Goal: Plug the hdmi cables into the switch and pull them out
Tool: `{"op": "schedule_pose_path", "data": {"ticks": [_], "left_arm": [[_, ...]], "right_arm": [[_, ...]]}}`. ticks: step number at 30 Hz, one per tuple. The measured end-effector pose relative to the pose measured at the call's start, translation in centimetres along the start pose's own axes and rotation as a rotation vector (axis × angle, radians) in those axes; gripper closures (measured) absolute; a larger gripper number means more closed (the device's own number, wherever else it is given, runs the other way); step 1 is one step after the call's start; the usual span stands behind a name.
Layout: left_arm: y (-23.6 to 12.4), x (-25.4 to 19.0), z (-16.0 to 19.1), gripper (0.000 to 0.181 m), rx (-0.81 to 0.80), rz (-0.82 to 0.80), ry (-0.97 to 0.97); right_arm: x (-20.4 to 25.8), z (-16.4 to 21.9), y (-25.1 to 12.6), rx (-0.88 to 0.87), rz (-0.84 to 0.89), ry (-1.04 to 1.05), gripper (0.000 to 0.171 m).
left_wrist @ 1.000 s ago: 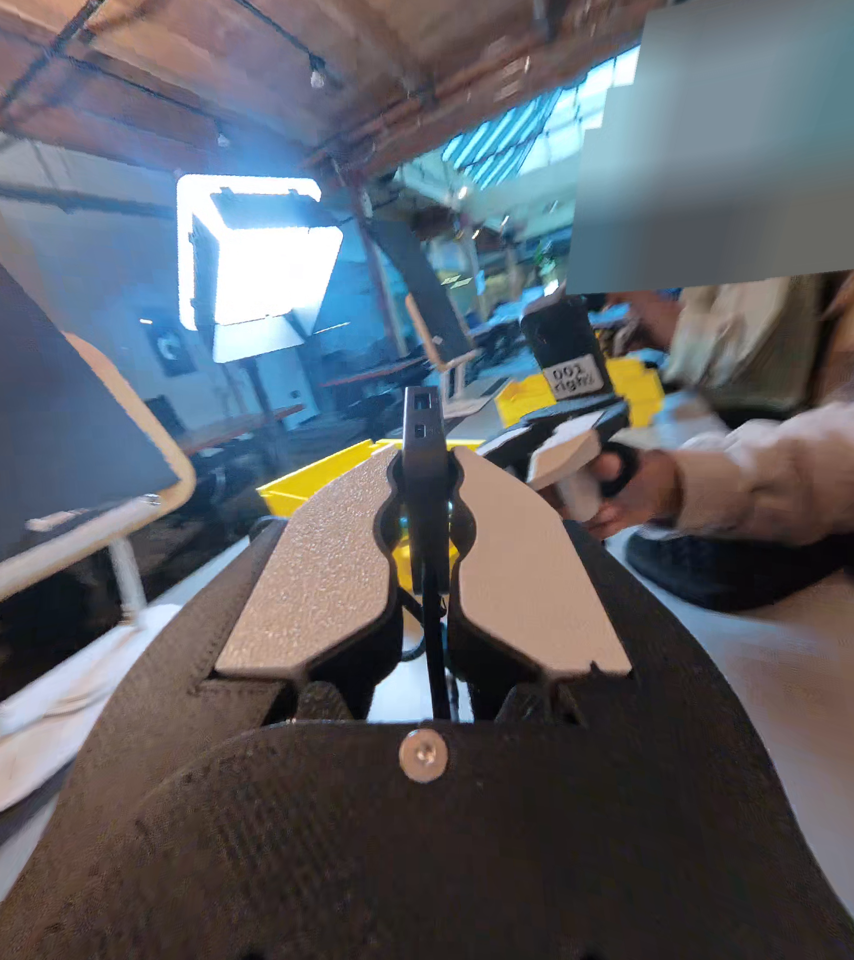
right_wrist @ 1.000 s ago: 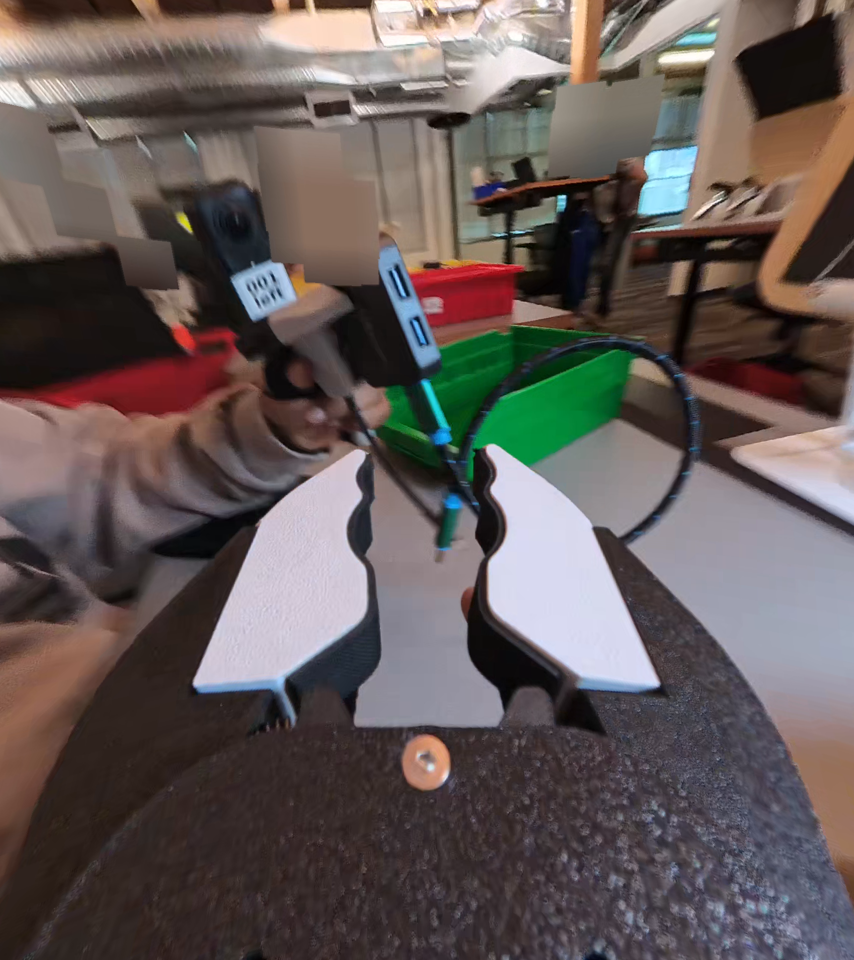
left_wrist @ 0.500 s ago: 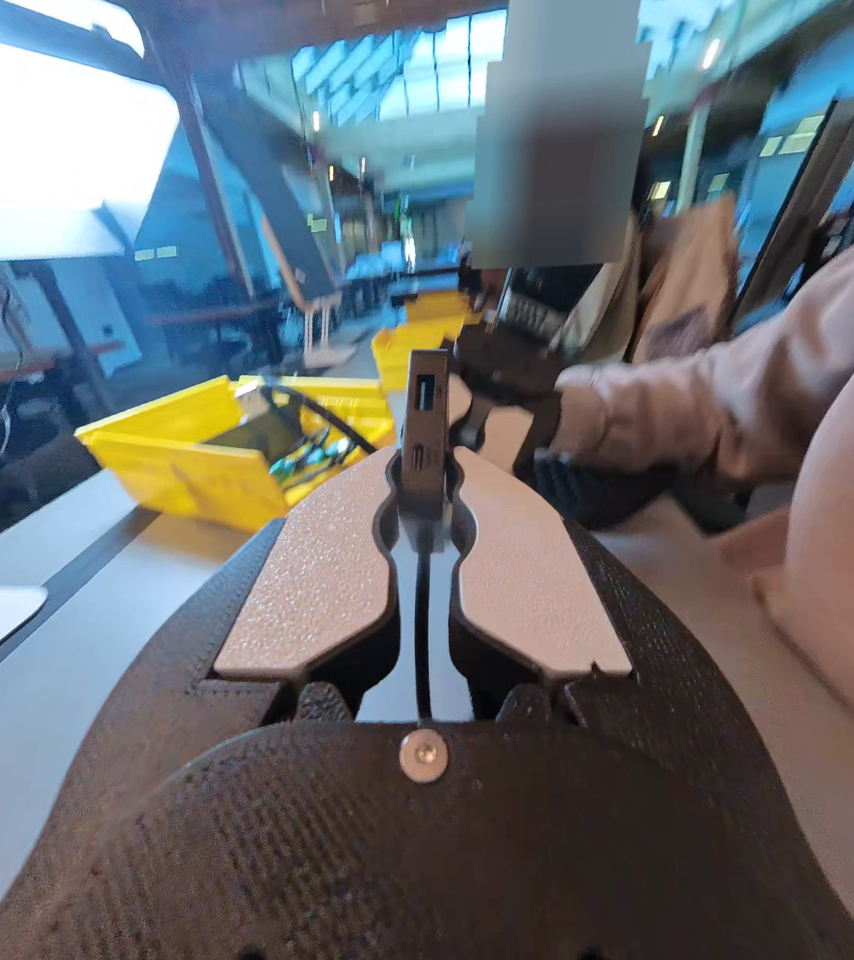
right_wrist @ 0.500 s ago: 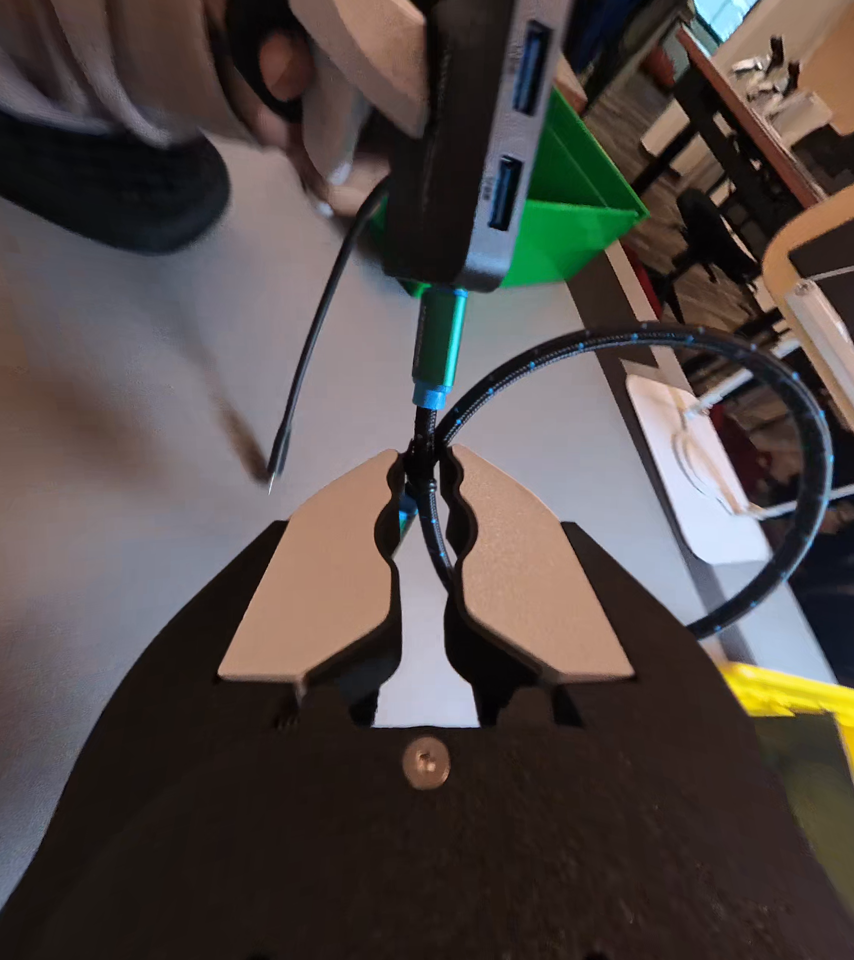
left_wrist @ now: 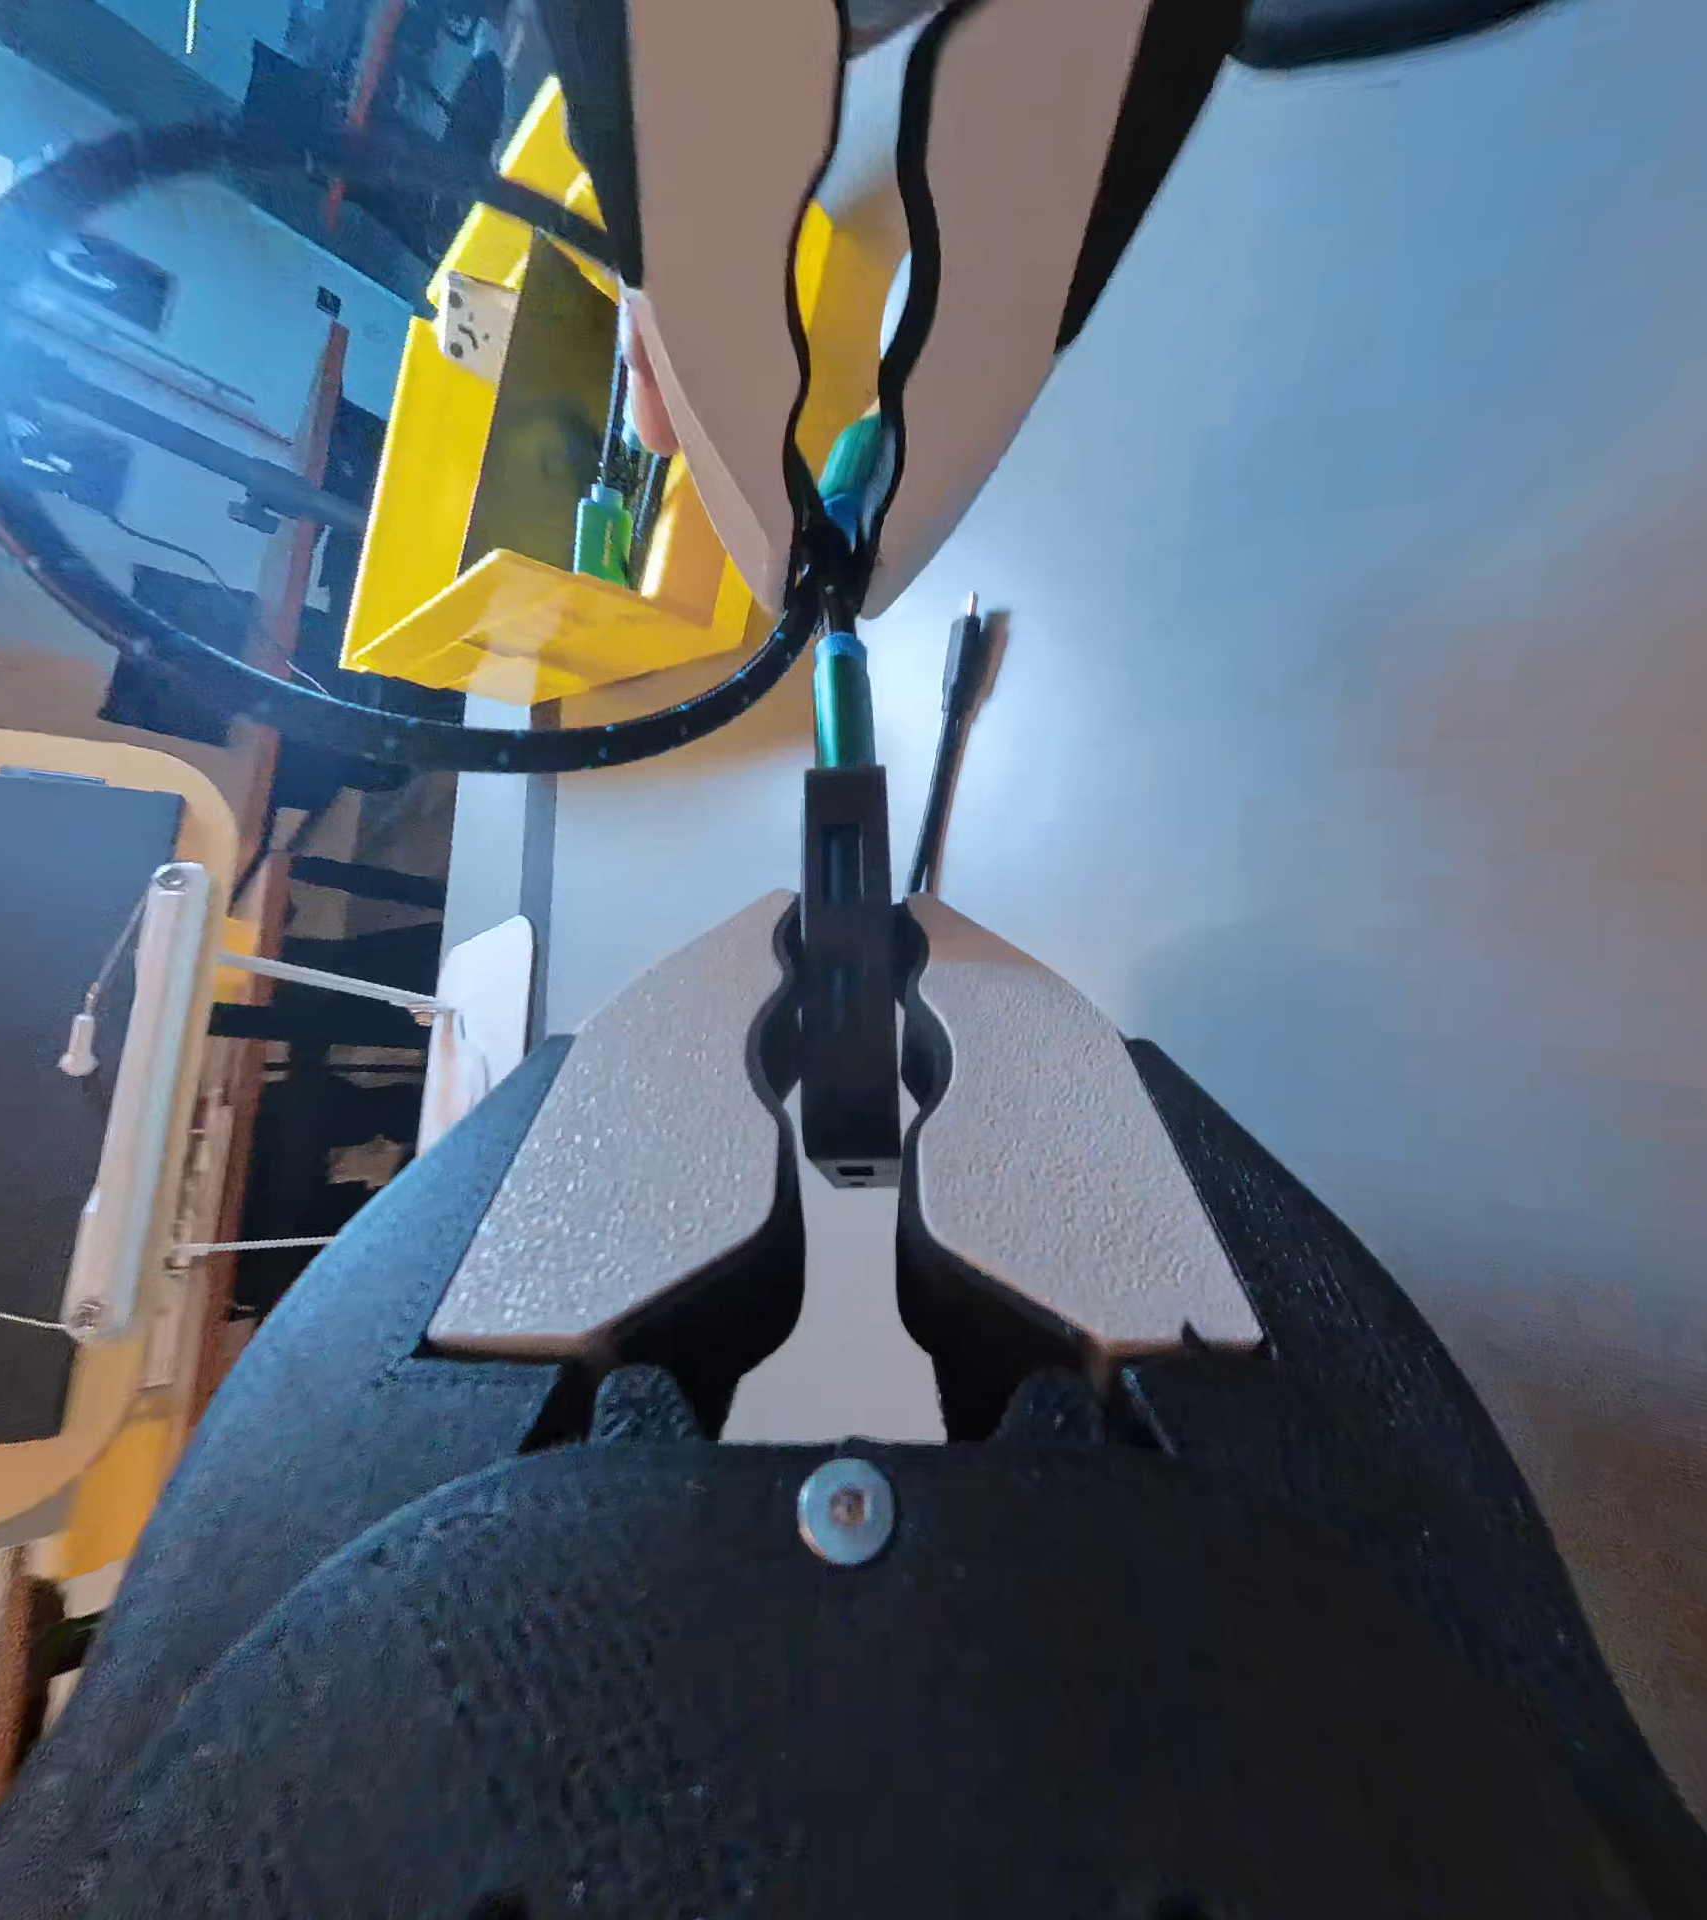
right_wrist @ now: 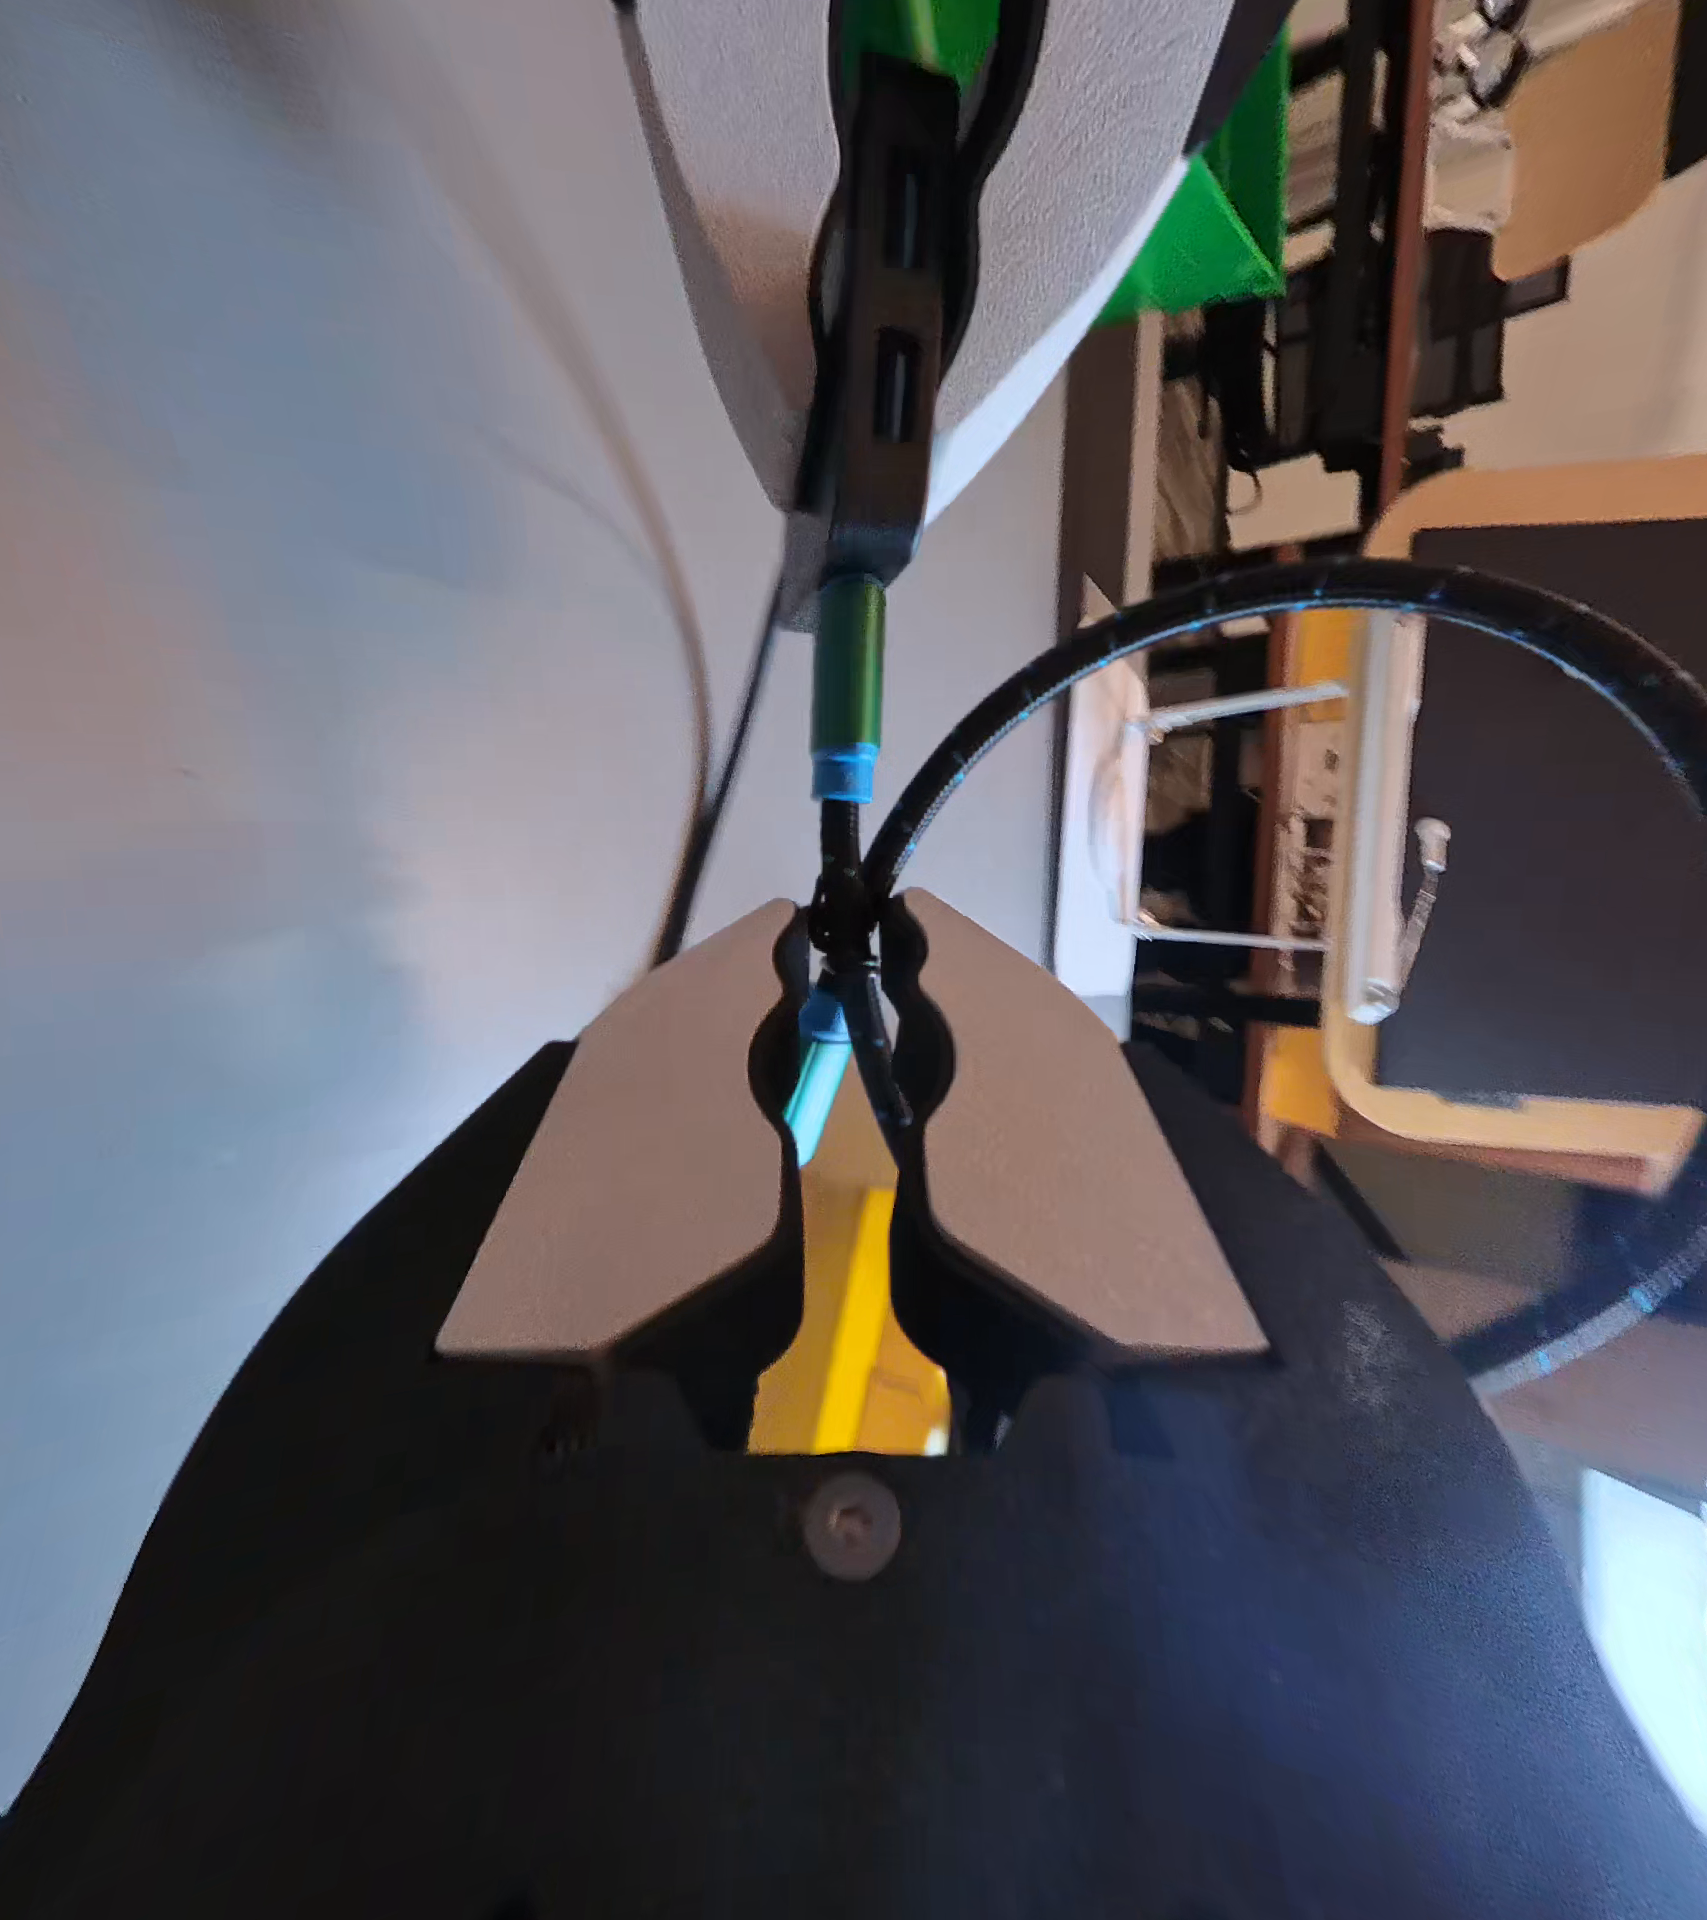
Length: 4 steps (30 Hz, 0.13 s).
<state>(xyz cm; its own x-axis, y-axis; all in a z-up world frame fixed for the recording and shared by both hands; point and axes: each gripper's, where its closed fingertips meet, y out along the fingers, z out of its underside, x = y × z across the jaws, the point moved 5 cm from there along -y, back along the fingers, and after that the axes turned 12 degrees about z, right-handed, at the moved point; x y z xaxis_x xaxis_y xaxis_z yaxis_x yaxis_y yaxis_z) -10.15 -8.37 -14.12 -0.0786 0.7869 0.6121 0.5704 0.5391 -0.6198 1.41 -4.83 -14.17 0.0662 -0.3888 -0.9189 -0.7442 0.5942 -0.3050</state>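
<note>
Switch [left_wrist: 847,997], a thin black box, sits squeezed between the fingers of the left gripper [left_wrist: 847,914], over the pale table [left_wrist: 1400,727]. Far to the left is a yellow bin [left_wrist: 433,499]. A green plug [left_wrist: 845,701] sticks in the far end of the switch. Its black cable [right_wrist: 1451,623] curls in a big loop off to the right. The right gripper [right_wrist: 854,920] is pinched tight on that cable, just behind the plug. Beside the switch hangs a thin black wire [left_wrist: 942,769].
</note>
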Motion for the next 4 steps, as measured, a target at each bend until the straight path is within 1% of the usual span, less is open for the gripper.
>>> {"op": "schedule_pose_path", "data": {"ticks": [4], "left_arm": [[0.13, -0.30, 0.51, 0.167, 0.013, -0.007, 0.077]], "right_arm": [[0.47, -0.22, -0.67, -0.168, -0.102, 0.128, 0.153]]}}
